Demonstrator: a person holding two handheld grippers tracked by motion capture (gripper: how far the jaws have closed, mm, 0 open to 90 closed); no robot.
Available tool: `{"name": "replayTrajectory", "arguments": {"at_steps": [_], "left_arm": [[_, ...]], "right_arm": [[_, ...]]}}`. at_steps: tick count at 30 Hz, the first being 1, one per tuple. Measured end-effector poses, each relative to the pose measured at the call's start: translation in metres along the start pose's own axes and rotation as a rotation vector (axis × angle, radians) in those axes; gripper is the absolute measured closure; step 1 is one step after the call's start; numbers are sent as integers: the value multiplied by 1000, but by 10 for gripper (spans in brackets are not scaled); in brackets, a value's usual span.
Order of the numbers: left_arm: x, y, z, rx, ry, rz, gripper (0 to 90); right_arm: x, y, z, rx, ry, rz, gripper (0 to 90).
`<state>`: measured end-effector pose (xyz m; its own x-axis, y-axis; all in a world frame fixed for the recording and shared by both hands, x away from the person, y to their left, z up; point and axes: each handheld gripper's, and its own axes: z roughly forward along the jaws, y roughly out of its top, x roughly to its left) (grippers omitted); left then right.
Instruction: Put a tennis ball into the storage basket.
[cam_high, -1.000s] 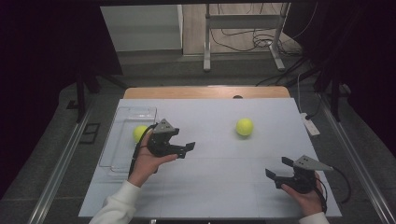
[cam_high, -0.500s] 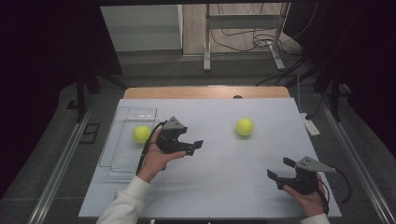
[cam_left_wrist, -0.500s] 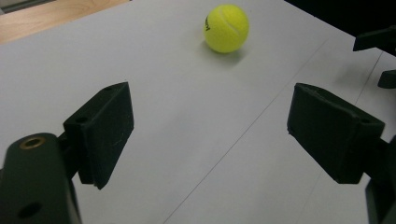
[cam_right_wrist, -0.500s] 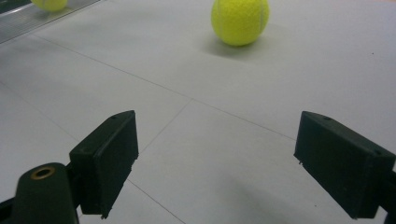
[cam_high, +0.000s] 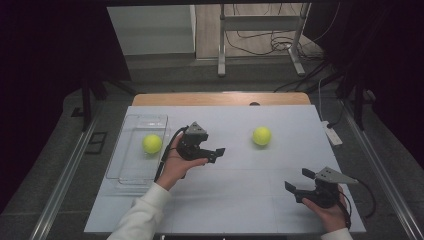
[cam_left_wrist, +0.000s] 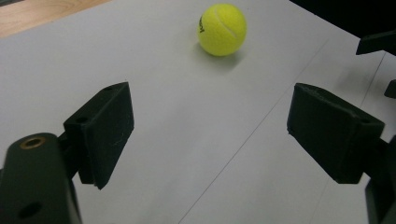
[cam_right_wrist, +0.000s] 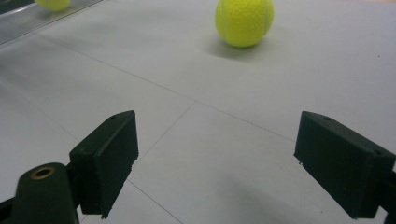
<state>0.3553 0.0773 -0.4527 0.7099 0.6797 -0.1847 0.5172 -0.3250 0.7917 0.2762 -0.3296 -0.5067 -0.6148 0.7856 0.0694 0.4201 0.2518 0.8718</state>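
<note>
Your left tongs (cam_high: 216, 152) sit just right of the clear tray (cam_high: 131, 172), held above the worktop (cam_high: 240, 200) with the jaws spread wide and nothing between them. In the left gripper view, those jaws frame bare white surface, and a tennis ball (cam_left_wrist: 222, 29) lies ahead of them, well apart, a little right of the line between the jaws. In the high view that same ball (cam_high: 262, 135) rests on the worktop to the right of your left tongs and slightly farther from you, near but not touching them.

Your right tongs (cam_high: 299, 182) are low at the near right corner of the worktop, released as well, jaws wide and empty. They point toward the middle of the worktop. In the right gripper view the free ball (cam_right_wrist: 244, 22) lies well ahead of the jaws, roughly centred between them, with its shadow on the white surface.

The second tennis ball (cam_high: 152, 143) lies inside the tray, on the far side of your left hand (cam_high: 176, 165) from the tongs' jaws. In the right gripper view it (cam_right_wrist: 52, 4) shows at the top left edge, beyond the tray's rim (cam_right_wrist: 32, 21). Your two tongs are well apart from each other.
</note>
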Motion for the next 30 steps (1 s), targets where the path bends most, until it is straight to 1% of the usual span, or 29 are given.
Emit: {"name": "replayTrajectory", "arguments": {"at_steps": [9, 20, 30], "left_arm": [[2, 4, 12, 10, -19, -19, 157], [2, 6, 21, 28, -30, -23, 157], [-4, 15, 31, 45, -40, -3, 156]], "right_arm": [[0, 0, 0, 2, -2, -2, 141], [1, 0, 1, 4, 1, -2, 141], [0, 0, 1, 7, 0, -2, 141]]}}
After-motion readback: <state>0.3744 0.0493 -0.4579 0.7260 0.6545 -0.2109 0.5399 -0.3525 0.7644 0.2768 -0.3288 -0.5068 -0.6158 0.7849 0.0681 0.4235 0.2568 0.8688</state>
